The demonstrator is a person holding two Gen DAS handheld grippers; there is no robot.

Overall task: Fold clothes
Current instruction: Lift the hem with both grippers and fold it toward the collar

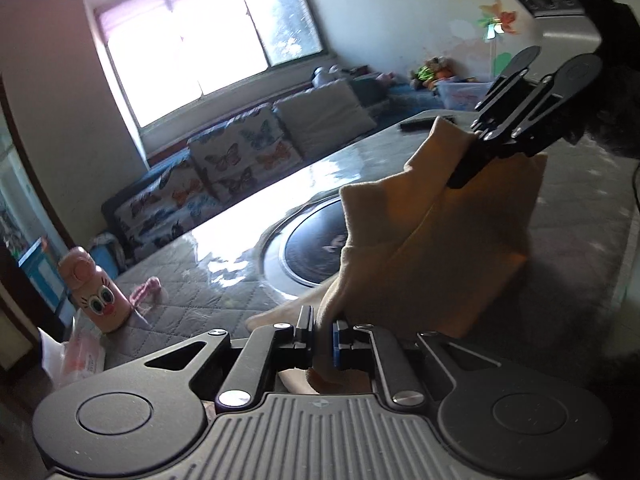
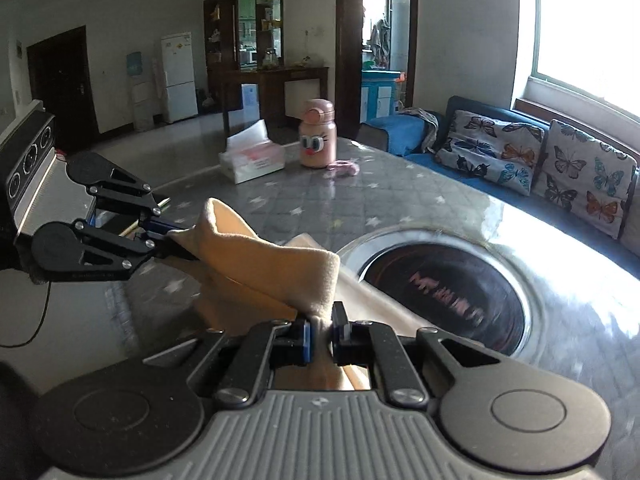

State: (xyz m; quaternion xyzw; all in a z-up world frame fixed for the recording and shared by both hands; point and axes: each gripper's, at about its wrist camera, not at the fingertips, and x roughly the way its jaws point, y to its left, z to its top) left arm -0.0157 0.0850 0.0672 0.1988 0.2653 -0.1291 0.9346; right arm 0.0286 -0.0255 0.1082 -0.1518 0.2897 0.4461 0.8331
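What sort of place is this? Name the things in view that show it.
Most likely a home's open living and dining room: a sofa with butterfly cushions under a window, a white fridge, and a table.

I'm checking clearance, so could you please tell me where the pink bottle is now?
The pink bottle stands upright at the table's far edge in the right wrist view, between the tissue box on its left and a small pink cloth on its right.

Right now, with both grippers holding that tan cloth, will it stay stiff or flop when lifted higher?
Probably floppy: the tan cloth sags in a curve between the left gripper and right gripper. It looks soft and fleecy, so likely light and not slippery. Its lower part drapes onto the table, so it may drag.
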